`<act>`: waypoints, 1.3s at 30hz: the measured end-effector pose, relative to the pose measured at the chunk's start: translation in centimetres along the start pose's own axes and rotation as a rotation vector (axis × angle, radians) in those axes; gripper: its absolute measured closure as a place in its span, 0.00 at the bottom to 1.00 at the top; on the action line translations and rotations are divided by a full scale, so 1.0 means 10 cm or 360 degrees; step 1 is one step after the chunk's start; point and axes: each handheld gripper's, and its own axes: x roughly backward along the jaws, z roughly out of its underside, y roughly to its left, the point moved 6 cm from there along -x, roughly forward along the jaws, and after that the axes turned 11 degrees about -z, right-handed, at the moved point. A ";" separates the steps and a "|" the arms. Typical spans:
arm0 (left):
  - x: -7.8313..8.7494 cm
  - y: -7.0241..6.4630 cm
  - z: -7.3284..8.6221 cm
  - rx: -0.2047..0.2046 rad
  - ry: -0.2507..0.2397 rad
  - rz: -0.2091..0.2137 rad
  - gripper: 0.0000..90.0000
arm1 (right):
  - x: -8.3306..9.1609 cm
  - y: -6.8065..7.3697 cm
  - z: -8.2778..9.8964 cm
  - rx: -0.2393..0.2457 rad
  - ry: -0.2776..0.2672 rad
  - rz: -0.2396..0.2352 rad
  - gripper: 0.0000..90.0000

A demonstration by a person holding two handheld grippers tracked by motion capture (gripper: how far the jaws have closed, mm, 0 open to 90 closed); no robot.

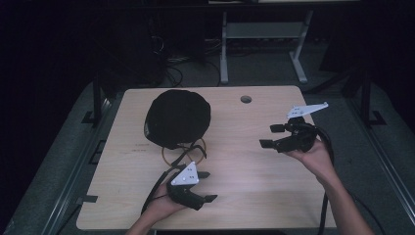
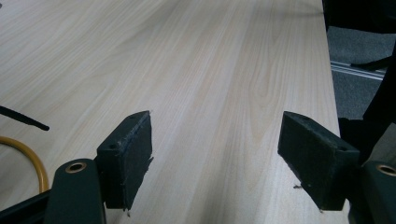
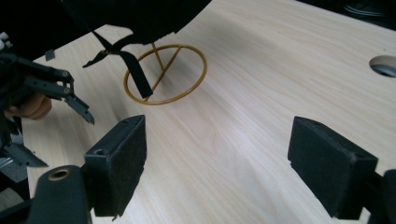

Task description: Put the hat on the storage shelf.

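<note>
Left claw (image 1: 205,186): nearest the camera, at about 6 o'clock on the bench (image 1: 244,205), held in the person's left hand (image 1: 159,205). Jaws spread wide, nothing between them; the left gripper view looks along bare wood.

Right claw (image 1: 266,136): at about 3 o'clock, held above the bench in the right hand (image 1: 313,156), pointing towards 9 o'clock. Jaws spread, nothing pinched; in the right gripper view they frame open wood, with the stand beyond.

Cap (image 1: 177,117): black and rounded, at about 10 o'clock, perched on a stand whose gold ring base (image 3: 164,74) sits flat on the wood. A black strap (image 3: 135,77) hangs from its lower edge over the ring.

Handling, as I judge it: soft cloth, light, no stiffness to speak of. It will fold and sag once lifted and may drag the light stand along if tugged sideways. Not fragile, not slippery.

Where to take hold: the lower rim on the side facing 6 o'clock, or the strap, which a claw can pinch cleanly. The dome offers nothing to bite on.

Hole (image 1: 246,99): round cable port at about 12 o'clock, well apart from the cap.
</note>
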 end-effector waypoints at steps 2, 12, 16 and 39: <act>0.00 0.00 0.00 0.0000 -0.0001 -0.0002 0.29 | 0.00 0.01 0.04 -0.0006 0.0006 -0.0002 0.21; -0.01 0.00 0.00 0.0005 -0.0006 -0.0001 0.29 | 0.01 -0.01 0.24 -0.0047 0.0013 -0.0005 0.21; -0.01 0.00 0.01 -0.0005 0.0002 -0.0003 0.29 | 0.01 -0.01 0.31 -0.0060 0.0018 -0.0010 0.21; 0.00 -0.01 0.02 0.0001 0.0013 0.0001 0.29 | 0.01 -0.05 0.75 -0.0167 0.0023 -0.0016 0.21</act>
